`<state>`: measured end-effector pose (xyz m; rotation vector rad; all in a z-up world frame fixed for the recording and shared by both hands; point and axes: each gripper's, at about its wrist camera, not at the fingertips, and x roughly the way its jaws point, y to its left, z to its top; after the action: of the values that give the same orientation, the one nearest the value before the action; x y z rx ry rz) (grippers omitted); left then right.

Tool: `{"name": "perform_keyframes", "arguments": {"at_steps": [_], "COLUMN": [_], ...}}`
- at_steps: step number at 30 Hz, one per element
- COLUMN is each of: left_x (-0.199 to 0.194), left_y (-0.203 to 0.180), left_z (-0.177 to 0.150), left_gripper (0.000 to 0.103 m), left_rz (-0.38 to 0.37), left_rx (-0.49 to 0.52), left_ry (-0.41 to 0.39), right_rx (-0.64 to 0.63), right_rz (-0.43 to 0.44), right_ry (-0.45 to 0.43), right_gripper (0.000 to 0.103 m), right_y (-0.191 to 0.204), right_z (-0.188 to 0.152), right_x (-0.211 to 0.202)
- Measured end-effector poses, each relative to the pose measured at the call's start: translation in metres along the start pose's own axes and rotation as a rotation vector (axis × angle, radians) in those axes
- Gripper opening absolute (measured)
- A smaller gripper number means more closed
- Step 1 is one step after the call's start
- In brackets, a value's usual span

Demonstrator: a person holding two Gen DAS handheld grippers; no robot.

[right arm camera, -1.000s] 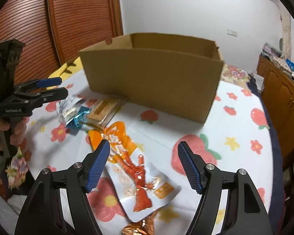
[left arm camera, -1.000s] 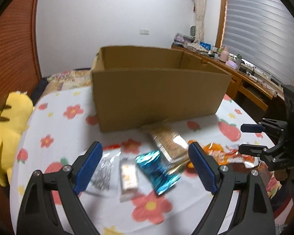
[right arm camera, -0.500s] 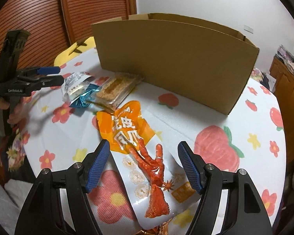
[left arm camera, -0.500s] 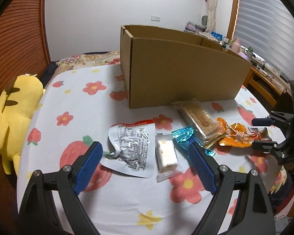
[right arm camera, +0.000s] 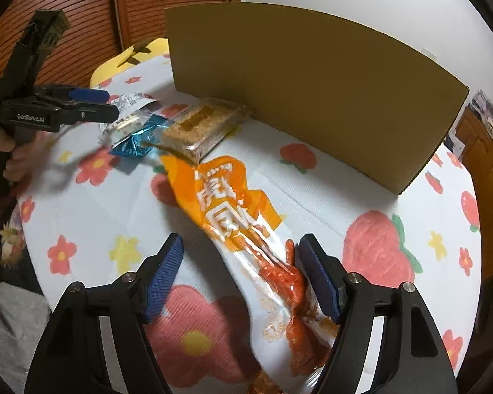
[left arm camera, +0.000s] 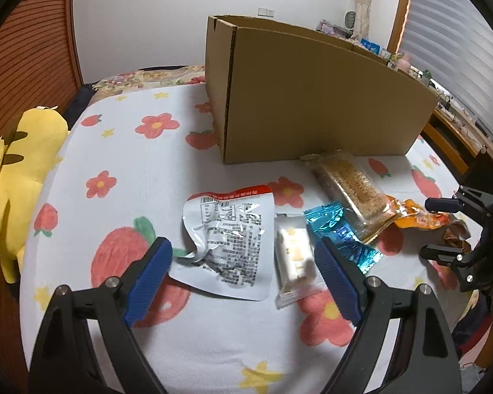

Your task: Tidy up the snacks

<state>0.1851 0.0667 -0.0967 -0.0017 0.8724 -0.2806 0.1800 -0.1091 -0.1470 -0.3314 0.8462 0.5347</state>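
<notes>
Looking out past both pairs of tongs, you face the cardboard box [left arm camera: 312,98], standing on the flowered desk [left arm camera: 125,164] well beyond every snack, its plain side wall toward you. Your left tongs [left arm camera: 243,272] are spread wide with nothing pinched; the silver pouch [left arm camera: 230,239], printed side up, lies on the desk between their blue pads and slightly ahead, its near left corner just beside the left pad. Just inside the right pad lies the small clear-wrapped white bar [left arm camera: 294,256], and beyond that pad, to its right, the blue foil packet [left arm camera: 338,229] with the long clear pack of brown biscuits [left arm camera: 348,187] reaching from it toward the box. Your right tongs [right arm camera: 241,279] are also spread, their jaws having just been opening, and the orange pouch [right arm camera: 233,210] with the red chicken-foot picture lies flat between them, running from ahead of the tips back under the right pad; whether that pad touches the film you cannot tell. A yellow plush toy [left arm camera: 13,170] sits at the desk's edge far to the left of your left tongs.
</notes>
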Motion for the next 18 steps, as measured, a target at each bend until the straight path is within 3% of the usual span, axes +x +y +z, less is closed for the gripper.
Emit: {"name": "perform_keyframes", "arguments": {"at_steps": [7,13,18], "left_x": [0.007,0.009,0.008], "left_y": [0.005,0.007,0.01], "left_z": [0.0,0.003,0.003], "left_gripper": [0.083,0.08,0.067], "left_rz": [-0.002,-0.012,-0.04], "left_rx": [-0.008,-0.014,-0.023], "left_ry": [0.016,0.021,0.02], "right_rx": [0.06,0.043,0.048], "right_rz": [0.03,-0.001,0.0], "right_ry": [-0.006,-0.008,-0.009], "right_gripper": [0.077,0.076,0.076], "right_y": [-0.013,-0.007,-0.006], "right_z": [-0.001,-0.001,-0.001], "right_x": [0.001,0.002,0.002]}}
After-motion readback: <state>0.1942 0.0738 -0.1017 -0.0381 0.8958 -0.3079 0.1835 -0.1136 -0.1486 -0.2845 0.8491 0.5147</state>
